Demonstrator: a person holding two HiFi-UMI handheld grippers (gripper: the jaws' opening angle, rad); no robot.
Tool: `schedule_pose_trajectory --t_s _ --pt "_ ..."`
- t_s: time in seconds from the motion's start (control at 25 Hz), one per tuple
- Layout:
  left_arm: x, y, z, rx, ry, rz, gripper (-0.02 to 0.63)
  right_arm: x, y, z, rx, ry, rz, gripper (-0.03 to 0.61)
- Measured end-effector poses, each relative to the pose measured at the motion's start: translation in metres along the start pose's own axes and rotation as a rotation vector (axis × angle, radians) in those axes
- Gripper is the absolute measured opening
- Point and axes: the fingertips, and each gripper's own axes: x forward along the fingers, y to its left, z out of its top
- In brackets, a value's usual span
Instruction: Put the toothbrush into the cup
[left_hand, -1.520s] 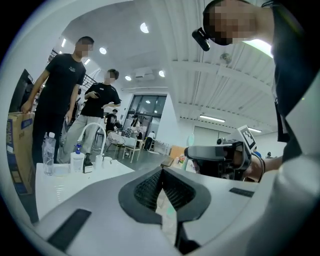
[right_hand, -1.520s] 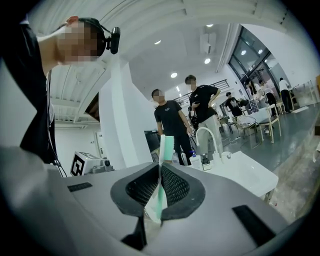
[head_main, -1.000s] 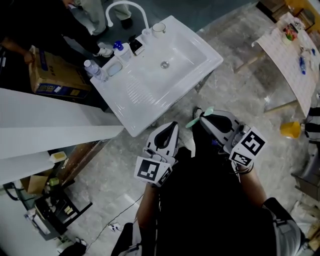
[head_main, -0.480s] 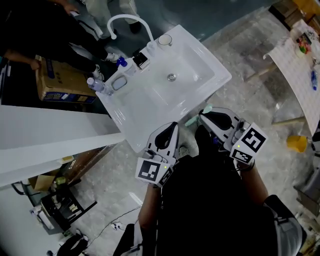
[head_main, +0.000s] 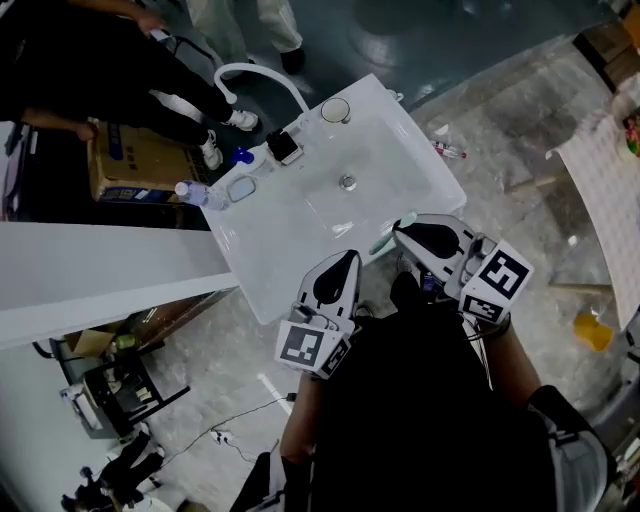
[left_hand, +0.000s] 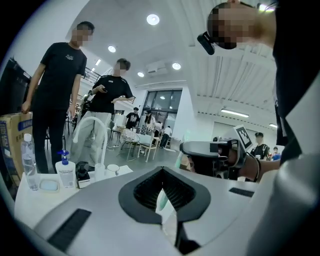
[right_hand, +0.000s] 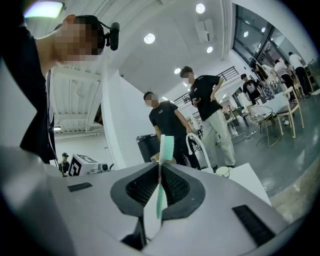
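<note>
Sink (head_main: 290, 262) nearer than 1 s ago; right gripper (head_main: 403, 228) fingers clamped on toothbrush (head_main: 384, 241), tip now over sink rim; cup (head_main: 335, 110) at far corner, well apart; left gripper (head_main: 341, 262) fingers together, empty.

Floor (head_main: 500, 130): grey marbled stone, under left gripper (head_main: 345, 260) & right gripper (head_main: 400, 228).
Sink unit (head_main: 300, 250): white, curved tap (head_main: 255, 72), just ahead of both.
Partition (head_main: 90, 280): white panel, left of left gripper.
Table (head_main: 600, 190): pale top, well right of right gripper.
Ceiling (left_hand: 125, 30): white, round recessed lights (left_hand: 152, 19) on.
Windows (left_hand: 165, 102): tall glazing w/ pale chairs (left_hand: 142, 145), far beyond sink unit.
</note>
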Motion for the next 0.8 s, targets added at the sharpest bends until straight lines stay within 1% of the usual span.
schedule_pose_trajectory --t_s 0.16,0.36,0.52,0.8 --pt "0.016 -0.003 0.005 -0.01 0.007 0.053 0.009 0.001 -0.026 0.007 0.017 0.008 0.055 0.028" --pt "0.021 0.006 0.002 -0.018 0.038 0.083 0.009 0.01 -0.034 0.007 0.047 -0.007 0.086 0.029" --pt "0.03 0.017 0.004 -0.007 0.033 0.073 0.009 0.016 -0.037 0.004 0.041 -0.004 0.084 0.029" --pt "0.041 0.04 0.017 0.005 0.001 0.022 0.009 0.029 -0.037 0.015 0.013 -0.012 0.03 0.029"
